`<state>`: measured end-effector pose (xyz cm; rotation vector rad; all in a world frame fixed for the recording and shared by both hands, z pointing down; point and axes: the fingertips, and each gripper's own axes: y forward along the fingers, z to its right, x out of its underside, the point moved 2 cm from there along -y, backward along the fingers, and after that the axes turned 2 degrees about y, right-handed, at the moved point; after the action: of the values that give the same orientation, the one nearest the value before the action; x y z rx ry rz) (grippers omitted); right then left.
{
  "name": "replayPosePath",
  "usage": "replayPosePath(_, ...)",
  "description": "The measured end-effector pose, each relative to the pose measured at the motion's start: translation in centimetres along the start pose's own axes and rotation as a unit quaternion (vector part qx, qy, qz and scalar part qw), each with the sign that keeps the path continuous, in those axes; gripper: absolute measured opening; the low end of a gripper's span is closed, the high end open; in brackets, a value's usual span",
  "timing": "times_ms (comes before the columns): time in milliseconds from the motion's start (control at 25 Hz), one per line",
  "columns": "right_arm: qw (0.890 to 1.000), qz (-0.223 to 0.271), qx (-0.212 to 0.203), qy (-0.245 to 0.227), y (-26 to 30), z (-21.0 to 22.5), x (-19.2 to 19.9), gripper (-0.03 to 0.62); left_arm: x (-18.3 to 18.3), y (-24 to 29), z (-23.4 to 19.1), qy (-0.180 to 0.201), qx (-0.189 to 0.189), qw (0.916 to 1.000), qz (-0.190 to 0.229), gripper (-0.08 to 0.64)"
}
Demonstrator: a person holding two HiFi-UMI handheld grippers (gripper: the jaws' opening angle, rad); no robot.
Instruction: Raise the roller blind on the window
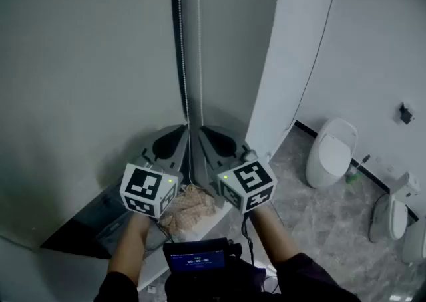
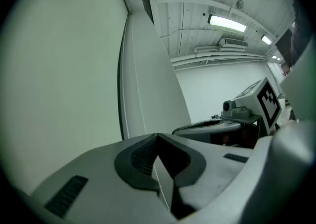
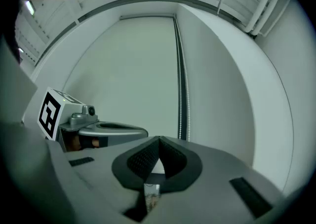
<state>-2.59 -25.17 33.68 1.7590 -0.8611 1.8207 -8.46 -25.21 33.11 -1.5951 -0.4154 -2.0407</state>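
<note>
Left gripper point(image 2: 157, 135) clamped on bead chain point(image 1: 180, 41) beside lowered roller blind point(image 1: 80, 61); right gripper point(image 3: 159, 139) jaws together, close alongside.

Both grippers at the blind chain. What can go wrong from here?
1. Left gripper is shut on the thin bead chain; it may slip through on a pull.
2. Right gripper is shut beside the chain, not on it; it must open before regrasping.
3. Its two strands hang close; pulling the wrong one would likely lower, not raise.

We can't read anything here: the small screen point(image 1: 196, 260) shows blue digits, too blurred to make out.
</note>
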Motion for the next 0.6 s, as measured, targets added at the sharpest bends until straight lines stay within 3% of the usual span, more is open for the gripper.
replayPosePath(400,0.999,-0.008,0.027,-0.019,-0.3,1.3,1.5,0.006,2.2,1.4,0.4,-0.011,0.013,0.9995,-0.027,0.011)
replayPosePath(600,0.999,0.025,0.009,0.028,-1.2,1.4,1.7,0.008,3.1,3.2,-0.5,-0.06,-0.001,0.9982,-0.011,0.012)
